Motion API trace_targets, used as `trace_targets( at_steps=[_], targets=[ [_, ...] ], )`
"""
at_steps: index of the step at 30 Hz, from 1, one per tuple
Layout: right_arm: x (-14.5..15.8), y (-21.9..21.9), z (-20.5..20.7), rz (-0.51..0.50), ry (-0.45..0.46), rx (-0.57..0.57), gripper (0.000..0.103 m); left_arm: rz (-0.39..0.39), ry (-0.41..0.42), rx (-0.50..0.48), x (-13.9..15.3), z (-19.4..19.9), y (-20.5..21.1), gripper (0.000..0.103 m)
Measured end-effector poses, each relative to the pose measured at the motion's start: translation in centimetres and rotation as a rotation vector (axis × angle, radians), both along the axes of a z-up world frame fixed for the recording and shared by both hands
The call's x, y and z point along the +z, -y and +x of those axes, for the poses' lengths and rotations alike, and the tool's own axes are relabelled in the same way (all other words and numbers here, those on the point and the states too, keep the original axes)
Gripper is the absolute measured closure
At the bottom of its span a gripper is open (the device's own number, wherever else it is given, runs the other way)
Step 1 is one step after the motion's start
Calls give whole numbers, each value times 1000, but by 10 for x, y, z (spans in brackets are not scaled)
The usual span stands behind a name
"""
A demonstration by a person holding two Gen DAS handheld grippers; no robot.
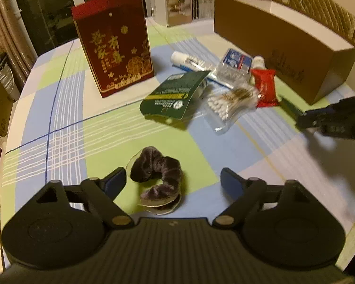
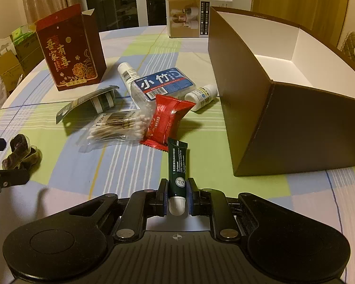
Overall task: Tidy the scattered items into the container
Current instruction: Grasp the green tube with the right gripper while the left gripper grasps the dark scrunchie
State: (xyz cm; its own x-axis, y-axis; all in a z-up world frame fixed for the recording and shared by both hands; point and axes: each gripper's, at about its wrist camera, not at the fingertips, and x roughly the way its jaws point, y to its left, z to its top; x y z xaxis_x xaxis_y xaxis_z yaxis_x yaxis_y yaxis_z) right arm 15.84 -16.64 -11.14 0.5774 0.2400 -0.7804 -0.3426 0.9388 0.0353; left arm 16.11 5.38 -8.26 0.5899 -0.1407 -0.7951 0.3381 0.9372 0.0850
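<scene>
A dark green tube [image 2: 177, 165] is clamped near its white cap by the right gripper [image 2: 176, 195], its fingers closed on it, low over the bench [image 2: 130, 177] just beside the brown container [image 2: 284, 123]. The left gripper [image 1: 172, 182] is held with fingers spread apart around a purple scrunchie [image 1: 158, 177], which lies untouched on the bench.

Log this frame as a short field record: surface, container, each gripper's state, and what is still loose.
surface: checked tablecloth
container: brown box, open, white inside, nothing seen in it
right gripper: shut on green tube, white cap toward camera
left gripper: open, either side of purple scrunchie, pads not pressing
loose: cotton swabs, red packet, blue-label case, two white bottles, green card pack
</scene>
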Motion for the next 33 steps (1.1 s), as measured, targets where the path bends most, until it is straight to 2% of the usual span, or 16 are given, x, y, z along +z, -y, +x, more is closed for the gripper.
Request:
trace_targets(
  at_steps=[4, 6, 9, 10, 12, 23, 33],
  targets=[
    [2, 2, -1, 7, -2, -5, 85, 17, -24, -2, -2, 3, 0, 40],
    [3, 3, -2, 9, -2, -2, 85, 32, -34, -6, -3, 2, 2, 61],
    [5, 3, -4, 12, 0, 2, 85, 39, -45, 17, -3, 1, 1, 79],
    [7, 4, -5, 13, 2, 2, 85, 31, -48, 24, -2, 1, 0, 81],
    [10, 5, -6, 14, 6, 2, 85, 24, -50, 33, 0, -1, 0, 91],
    [37, 14, -20, 37, 40, 4, 85, 22, -19, 11, 23, -23, 16, 92],
    [72, 26, -42, 69, 80, 2, 85, 16, 28, -27, 57, -43, 42, 92]
  ],
)
